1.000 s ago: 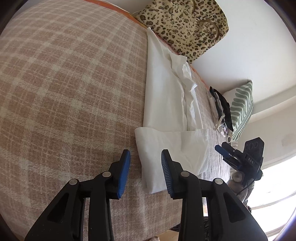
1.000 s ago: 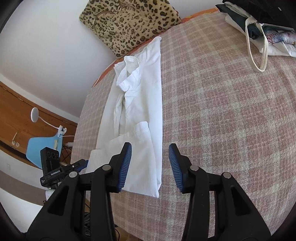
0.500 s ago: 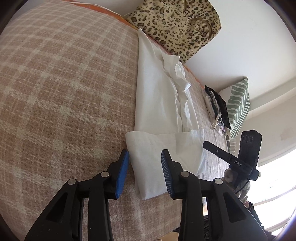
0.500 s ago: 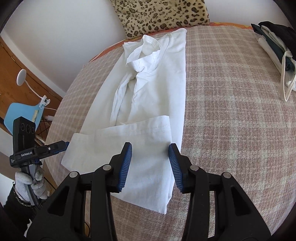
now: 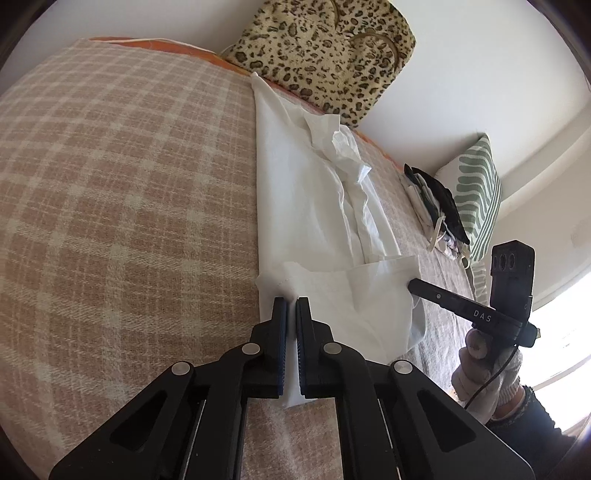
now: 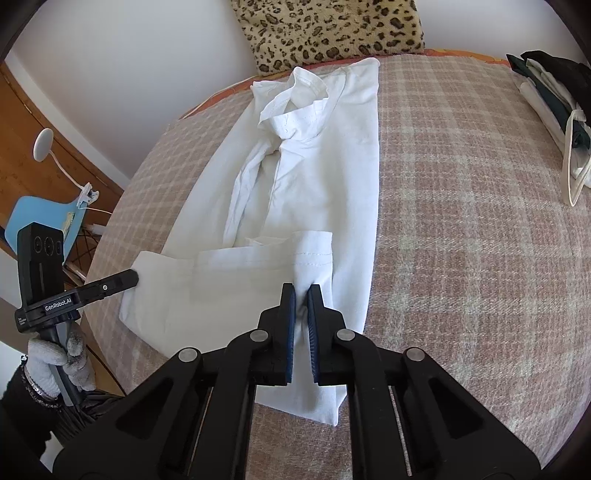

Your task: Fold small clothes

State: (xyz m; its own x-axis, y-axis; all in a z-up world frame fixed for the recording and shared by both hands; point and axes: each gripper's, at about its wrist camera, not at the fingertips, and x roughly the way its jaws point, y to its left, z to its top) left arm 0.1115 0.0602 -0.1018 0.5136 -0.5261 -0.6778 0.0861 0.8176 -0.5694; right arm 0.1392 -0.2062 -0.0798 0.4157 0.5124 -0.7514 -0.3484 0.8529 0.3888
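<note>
White shirt (image 6: pixel 314 177): centre of frame, lying lengthwise on a plaid blanket (image 6: pixel 461 229), hem folded up. Left gripper (image 5: pixel 291 301): jaws just closed, pinching the folded hem's left corner. Right gripper (image 6: pixel 301 288): jaws just closed, pinching the hem's right corner. Leopard-print bag (image 6: pixel 332 29): top centre. Clothes pile (image 6: pixel 554 110): upper right.

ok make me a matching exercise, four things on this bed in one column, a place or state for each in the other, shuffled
1. white cotton shirt
2. leopard-print fabric bag
3. green-and-white striped pillow
4. left tool

a. against the wall past the shirt's collar
b. shut on the shirt's folded hem
c. lying flat on the plaid blanket
d. behind the pile of dark clothes

Pairs: 1-c, 2-a, 3-d, 4-b
</note>
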